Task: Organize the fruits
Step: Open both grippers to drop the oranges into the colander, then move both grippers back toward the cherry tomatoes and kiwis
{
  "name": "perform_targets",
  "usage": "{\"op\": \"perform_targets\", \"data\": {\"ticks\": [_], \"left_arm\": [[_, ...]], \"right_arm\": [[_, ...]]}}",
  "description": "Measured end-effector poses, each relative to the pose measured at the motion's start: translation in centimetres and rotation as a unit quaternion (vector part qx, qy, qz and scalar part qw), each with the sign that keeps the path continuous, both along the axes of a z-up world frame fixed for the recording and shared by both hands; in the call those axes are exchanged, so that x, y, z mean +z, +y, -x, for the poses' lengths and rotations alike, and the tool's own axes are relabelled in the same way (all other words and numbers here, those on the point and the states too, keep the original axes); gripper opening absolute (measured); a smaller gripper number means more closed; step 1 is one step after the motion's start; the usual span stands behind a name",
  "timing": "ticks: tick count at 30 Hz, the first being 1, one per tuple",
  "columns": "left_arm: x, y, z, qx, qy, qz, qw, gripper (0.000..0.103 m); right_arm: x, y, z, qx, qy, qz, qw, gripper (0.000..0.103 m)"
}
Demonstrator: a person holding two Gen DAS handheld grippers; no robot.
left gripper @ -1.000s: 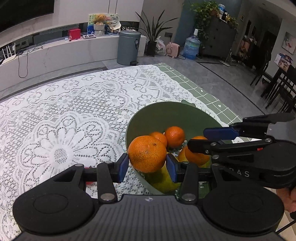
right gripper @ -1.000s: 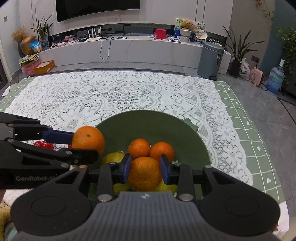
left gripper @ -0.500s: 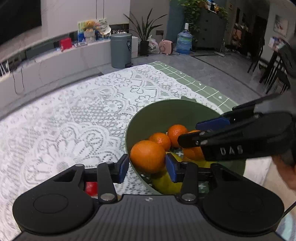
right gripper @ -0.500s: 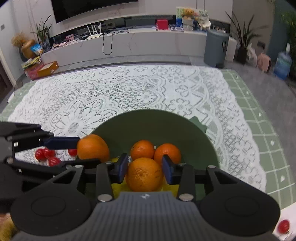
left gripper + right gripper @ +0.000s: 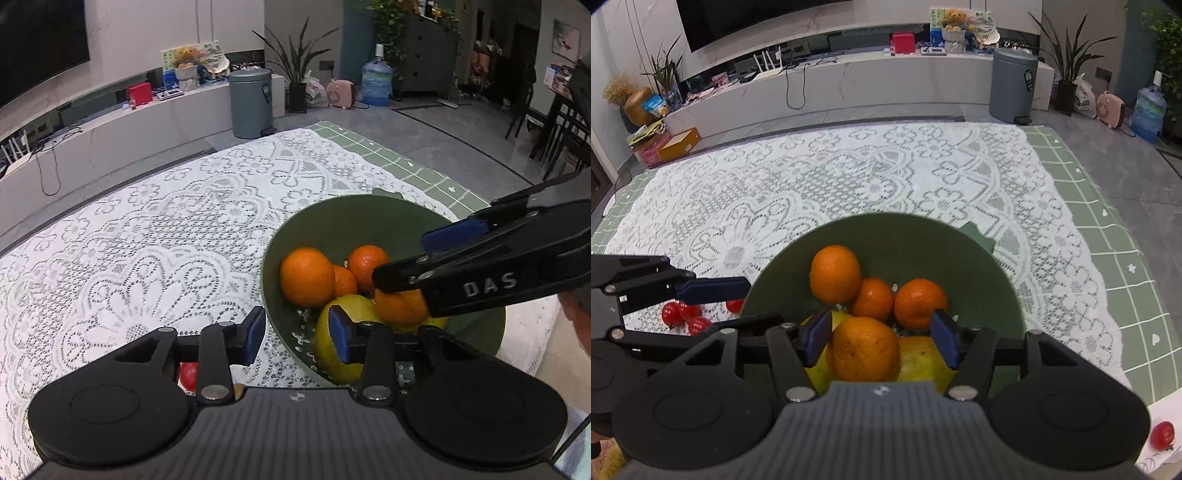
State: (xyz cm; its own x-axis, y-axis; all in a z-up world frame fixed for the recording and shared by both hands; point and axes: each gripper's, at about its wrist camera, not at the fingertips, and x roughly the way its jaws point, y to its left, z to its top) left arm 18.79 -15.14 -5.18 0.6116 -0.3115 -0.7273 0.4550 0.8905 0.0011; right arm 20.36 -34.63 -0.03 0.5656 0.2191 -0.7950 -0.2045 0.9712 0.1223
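Green bowl of oranges

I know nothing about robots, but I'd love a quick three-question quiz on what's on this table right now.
1. How many round orange fruits lie in the round green bowl?
2. True or false: the left gripper is clamped on a fruit.
3. Where does the cluster of small red cherry tomatoes lie?
A. Inside the bowl
B. On the white lace tablecloth, beside the bowl
C. On the floor

Key
1. Four, piled on yellow fruit.
2. False: its jaws are open and empty, straddling the bowl's rim.
3. B
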Motion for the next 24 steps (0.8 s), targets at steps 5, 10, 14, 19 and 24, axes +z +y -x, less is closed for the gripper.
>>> {"op": "perform_targets", "data": {"ticks": [5,10,14,19,24], "left_arm": [[0.5,-0.1,0.4,0.019,-0.032,-0.007,0.9993,0.047],[1.2,0.3,0.5,0.036,-0.042,-0.009,0.9984,0.046],[2.1,0.9,1.0,0.044,-0.043,0.000,0.9981,0.047],[2.9,1.6,2.0,0.052,-0.040,-0.008,0.9978,0.046],[3.5,2.5,3.4,0.056,-0.032,-0.014,0.9978,0.047]], "right_arm": [[0.9,-0.4,0.3,-0.011,-0.009,-0.002,1.000,0.064],[1.4,-0.7,0.8,-0.019,-0.012,0.000,1.000,0.068],[1.4,-0.8,1.3,-0.021,-0.007,0.002,1.000,0.068],[1.5,-0.2,2.4,-0.011,-0.003,0.012,1.000,0.068],[1.9,0.7,3.9,0.000,-0.005,0.006,1.000,0.068]]}}
